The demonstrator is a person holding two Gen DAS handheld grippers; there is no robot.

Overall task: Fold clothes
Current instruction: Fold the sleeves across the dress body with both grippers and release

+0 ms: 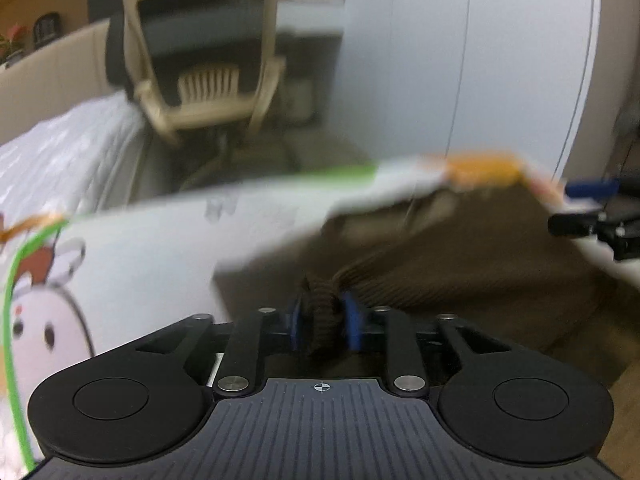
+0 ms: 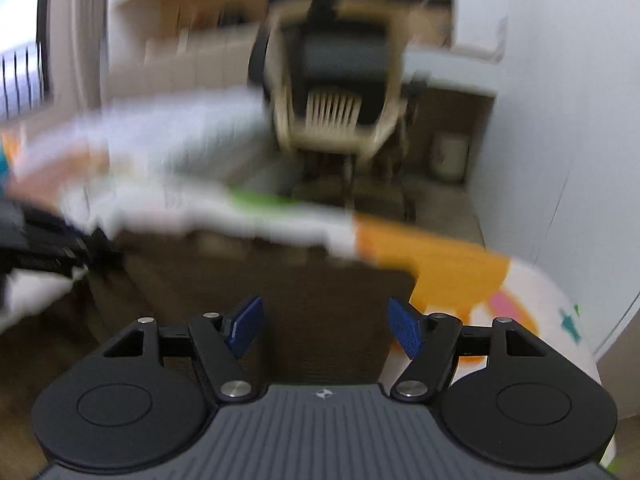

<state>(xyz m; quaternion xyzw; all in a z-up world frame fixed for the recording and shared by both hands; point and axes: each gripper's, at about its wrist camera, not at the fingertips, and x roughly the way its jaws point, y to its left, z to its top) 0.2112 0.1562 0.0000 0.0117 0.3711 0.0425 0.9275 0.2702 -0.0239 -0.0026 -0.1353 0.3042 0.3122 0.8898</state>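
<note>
Clamping brown knit garment [image 1: 460, 280], left hand-held gripper [image 1: 322, 322]; right hand-held gripper [image 2: 324, 326] apart over cartoon-print sheet [image 2: 432, 256]; office chair [image 1: 200, 60] behind.

Home bedroom: cartoon bedsheet [image 1: 132, 264], desk chair [image 1: 200, 64].

Right claw [image 2: 324, 326]: blue pads [image 2: 405, 329] spread wide, nothing between them. Brown garment [image 2: 280, 280] lies flat below. Printed white-orange sheet [image 2: 432, 256] beyond and to the right. Left claw [image 2: 52, 252] at left edge, blurred. Beige chair [image 2: 336, 92] behind.
</note>
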